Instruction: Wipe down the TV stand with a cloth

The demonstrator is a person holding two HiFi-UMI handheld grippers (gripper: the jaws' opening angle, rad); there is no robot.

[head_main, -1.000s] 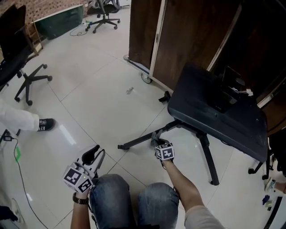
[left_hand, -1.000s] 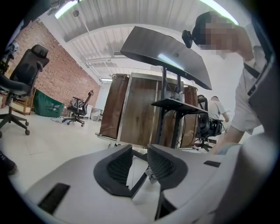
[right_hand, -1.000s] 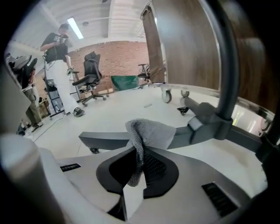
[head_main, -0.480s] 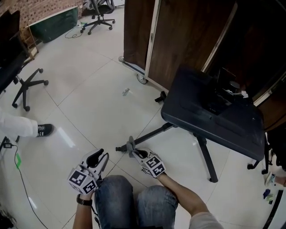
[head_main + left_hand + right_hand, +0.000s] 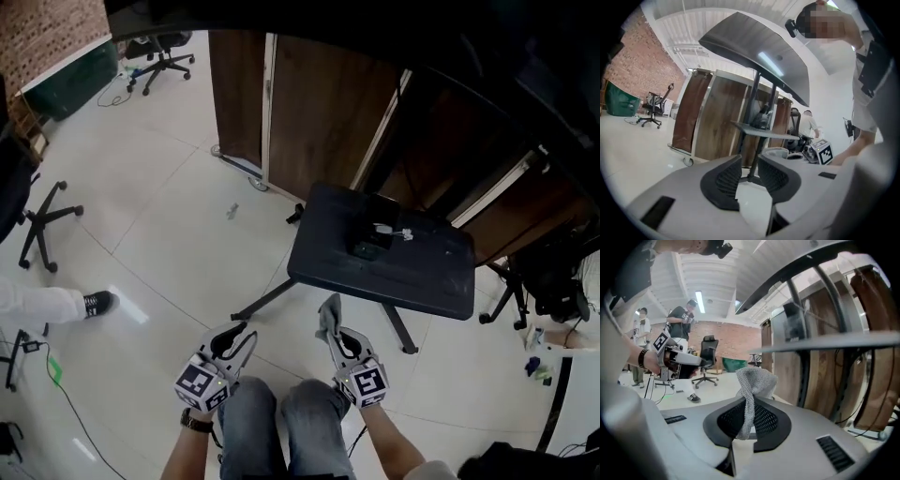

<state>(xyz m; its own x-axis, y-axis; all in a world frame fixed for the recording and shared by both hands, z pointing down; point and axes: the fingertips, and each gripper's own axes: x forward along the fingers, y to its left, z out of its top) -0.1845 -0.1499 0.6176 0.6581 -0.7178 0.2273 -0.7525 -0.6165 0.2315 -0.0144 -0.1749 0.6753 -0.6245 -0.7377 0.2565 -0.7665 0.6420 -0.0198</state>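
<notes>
The TV stand's dark shelf (image 5: 394, 262) stands on splayed black legs (image 5: 265, 300) over the pale tiled floor, with a small black box and a white plug (image 5: 375, 239) on top. From the left gripper view the shelf (image 5: 764, 133) appears edge-on on its post. My right gripper (image 5: 330, 326) is shut on a grey mesh cloth (image 5: 327, 317), held just in front of the shelf's near edge. That cloth (image 5: 753, 385) sticks up between the right gripper's (image 5: 749, 417) jaws. My left gripper (image 5: 236, 337) is open and empty, low at the left; the left gripper (image 5: 749, 174) shows a gap.
Brown wooden panels on castors (image 5: 281, 103) stand behind the stand. Office chairs (image 5: 42, 225) sit at the left, and a person's shoe (image 5: 97, 302) rests on the floor. A black stool base (image 5: 525, 291) is at the right. My knees (image 5: 281, 422) are at the bottom.
The view has swung so the stand's shelf now sits centre. My right gripper has risen from the floor by the stand's leg with the grey cloth in its jaws. The left gripper shifted right.
</notes>
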